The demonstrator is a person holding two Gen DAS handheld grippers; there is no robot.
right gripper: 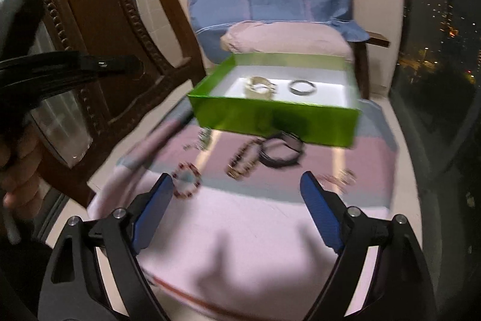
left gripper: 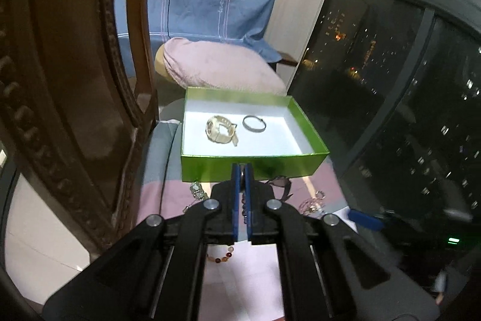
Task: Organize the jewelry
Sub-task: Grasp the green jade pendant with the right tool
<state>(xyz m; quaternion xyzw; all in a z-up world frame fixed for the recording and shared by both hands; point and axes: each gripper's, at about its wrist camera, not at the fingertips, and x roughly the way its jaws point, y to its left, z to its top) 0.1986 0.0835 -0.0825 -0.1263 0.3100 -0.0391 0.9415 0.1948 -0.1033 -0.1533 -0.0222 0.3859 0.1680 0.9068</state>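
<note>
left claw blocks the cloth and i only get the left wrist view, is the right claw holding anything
observer: no, the right claw is open and empty, over the cloth
operator: whats closest to it
observer: a red bracelet lies on the cloth, right by the finger on the picture's left
operator: and in front of the box
observer: a dark bracelet lies beside the band, just short of the box; blur hides whether the two touch
</note>
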